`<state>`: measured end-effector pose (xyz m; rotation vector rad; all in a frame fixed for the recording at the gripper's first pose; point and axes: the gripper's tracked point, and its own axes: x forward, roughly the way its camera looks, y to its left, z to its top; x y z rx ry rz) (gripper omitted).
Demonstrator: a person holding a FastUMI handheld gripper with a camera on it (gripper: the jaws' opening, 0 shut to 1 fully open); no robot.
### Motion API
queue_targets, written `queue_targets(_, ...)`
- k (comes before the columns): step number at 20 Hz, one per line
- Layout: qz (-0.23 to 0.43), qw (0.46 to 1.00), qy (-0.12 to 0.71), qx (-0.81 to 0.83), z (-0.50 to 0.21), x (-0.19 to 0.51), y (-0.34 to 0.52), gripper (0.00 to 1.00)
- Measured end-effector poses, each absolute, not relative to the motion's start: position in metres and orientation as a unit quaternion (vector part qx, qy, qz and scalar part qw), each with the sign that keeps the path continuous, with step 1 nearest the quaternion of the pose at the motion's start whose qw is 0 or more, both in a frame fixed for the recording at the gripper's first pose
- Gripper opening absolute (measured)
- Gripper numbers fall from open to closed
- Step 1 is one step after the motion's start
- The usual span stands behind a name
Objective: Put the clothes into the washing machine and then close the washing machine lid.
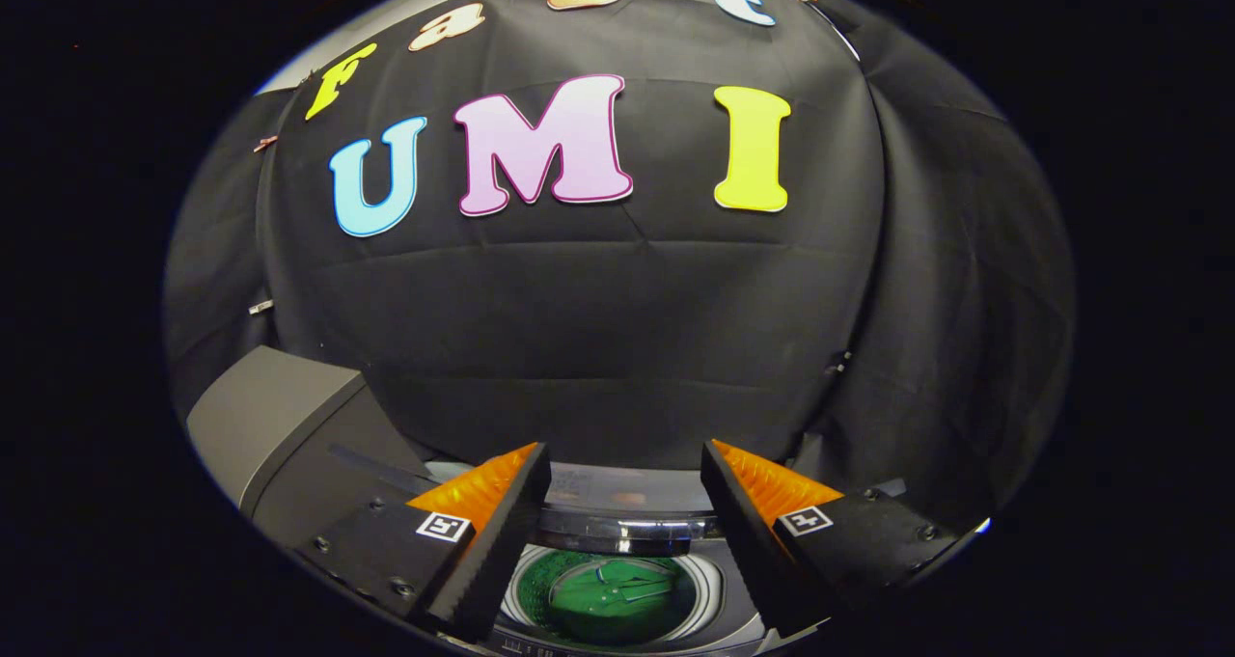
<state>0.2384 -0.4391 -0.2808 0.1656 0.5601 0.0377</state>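
Tongs (625,464) wide apart, holding nothing, hovering above washing machine (617,628). Green clothes (617,594) already in drum, directly below gap between fingers, so load step looks done. Lid (289,425) raised at machine's left rear, not yet shut. Prob. open and high to clear tub rim before going for lid. Next per task: reach lid, swing down over drum.

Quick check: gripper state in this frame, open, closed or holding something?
Gripper: open, fingers spread wide and holding nothing, above the washing machine whose drum already has the green clothes in it.
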Motion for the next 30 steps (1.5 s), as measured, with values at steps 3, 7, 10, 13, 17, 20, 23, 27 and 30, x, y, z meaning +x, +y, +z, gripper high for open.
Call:
queue_targets(3, 0.030, 0.951, 0.298, 0.074, -0.288, 0.219, -0.435, 0.99)
queue_targets(7, 0.040, 0.941, 0.325, 0.084, -0.306, 0.165, -0.417, 0.99)
queue_targets(10, 0.064, 0.939, 0.334, 0.061, -0.310, 0.156, -0.402, 0.98)
queue_targets(13, 0.075, 0.939, 0.329, 0.064, -0.303, 0.152, -0.394, 0.99)
queue_targets(17, 0.086, 0.940, 0.326, 0.058, -0.302, 0.149, -0.386, 0.98)
queue_targets(20, 0.084, 0.942, 0.320, 0.058, -0.296, 0.152, -0.388, 0.99)
queue_targets(23, 0.083, 0.945, 0.309, 0.061, -0.286, 0.160, -0.387, 0.99)
queue_targets(27, 0.090, 0.955, 0.274, 0.060, -0.256, 0.174, -0.379, 0.98)
queue_targets(30, 0.102, 0.964, 0.236, 0.068, -0.224, 0.184, -0.362, 0.98)
